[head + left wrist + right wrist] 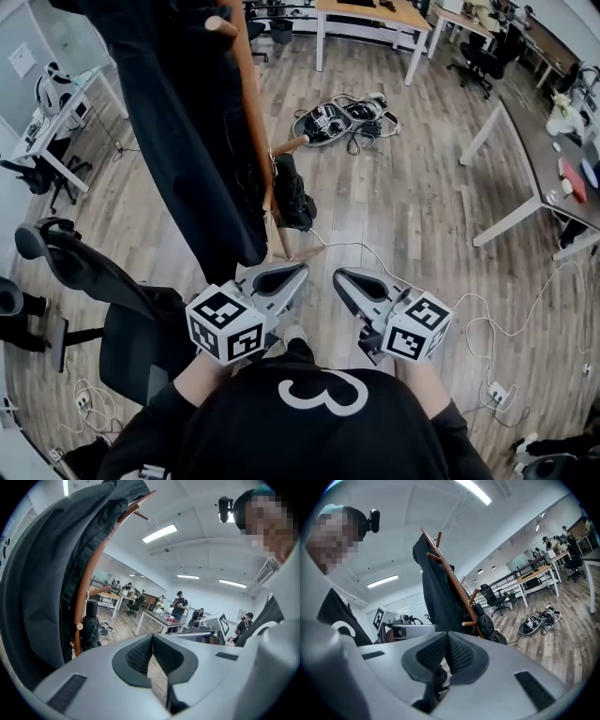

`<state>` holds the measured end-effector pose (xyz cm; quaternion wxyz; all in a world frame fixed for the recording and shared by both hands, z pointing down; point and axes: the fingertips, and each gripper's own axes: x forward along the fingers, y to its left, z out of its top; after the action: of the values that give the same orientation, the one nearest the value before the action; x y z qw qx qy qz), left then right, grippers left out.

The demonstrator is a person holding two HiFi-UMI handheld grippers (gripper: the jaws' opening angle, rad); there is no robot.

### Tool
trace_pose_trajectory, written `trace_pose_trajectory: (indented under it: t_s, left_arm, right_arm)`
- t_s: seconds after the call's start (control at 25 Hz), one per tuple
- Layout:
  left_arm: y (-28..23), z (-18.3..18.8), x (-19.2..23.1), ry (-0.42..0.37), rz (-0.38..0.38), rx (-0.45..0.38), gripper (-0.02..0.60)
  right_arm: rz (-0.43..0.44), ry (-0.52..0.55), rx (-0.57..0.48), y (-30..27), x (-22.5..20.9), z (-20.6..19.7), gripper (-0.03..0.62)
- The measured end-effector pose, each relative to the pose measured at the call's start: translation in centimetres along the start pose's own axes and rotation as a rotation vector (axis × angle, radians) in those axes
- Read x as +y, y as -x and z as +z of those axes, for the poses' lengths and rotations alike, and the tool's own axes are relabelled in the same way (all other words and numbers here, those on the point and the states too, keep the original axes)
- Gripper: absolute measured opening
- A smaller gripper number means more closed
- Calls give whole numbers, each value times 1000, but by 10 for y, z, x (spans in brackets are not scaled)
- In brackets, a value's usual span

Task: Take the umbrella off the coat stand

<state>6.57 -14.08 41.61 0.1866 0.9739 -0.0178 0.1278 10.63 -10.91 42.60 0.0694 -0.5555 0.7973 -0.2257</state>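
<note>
- A small black folded umbrella [292,197] is seen hanging low on the tall brown wooden coat stand [251,103]. It hangs under a short wooden peg [291,143], close against the stand.
- A long black coat [178,122] is hung on the same stand, to the left of the umbrella in the head view.
- The left hand-held gripper [295,272] is held out in front of the stand, apart from the umbrella. Its jaws are closed together and nothing is held.
- The right hand-held gripper [342,277] is held just beside it. Its jaws are closed together too, with nothing between them.
- The umbrella is judged to be light, with soft cloth wrapped round a stiff middle. The cloth may be slippery, so it could slide if it is pinched loosely.
- It is best taken round its fat middle or near its top, then lifted up and away from the peg. How it is hooked on cannot be made out.
- The jaws would have to be opened first.
</note>
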Motion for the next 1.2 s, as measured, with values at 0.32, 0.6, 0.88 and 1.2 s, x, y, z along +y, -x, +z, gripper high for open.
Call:
trace_pose_trajectory:
  t_s: [0.32, 0.6, 0.88, 1.2]
  left_arm:
    - [-12, 20, 64, 5, 71, -5, 17]
    - [-14, 36, 95, -40, 117, -8, 17]
    - [-10, 49, 108, -51, 190, -35, 17]
    - [-17, 60, 118, 5, 312, -71, 17]
  right_arm:
    - [66, 11, 28, -57, -31, 20, 28]
    - [95, 43, 26, -94, -49, 41, 28]
    - [131, 118, 11, -108, -60, 62, 29]
    - [168, 210, 45, -114, -91, 86, 31]
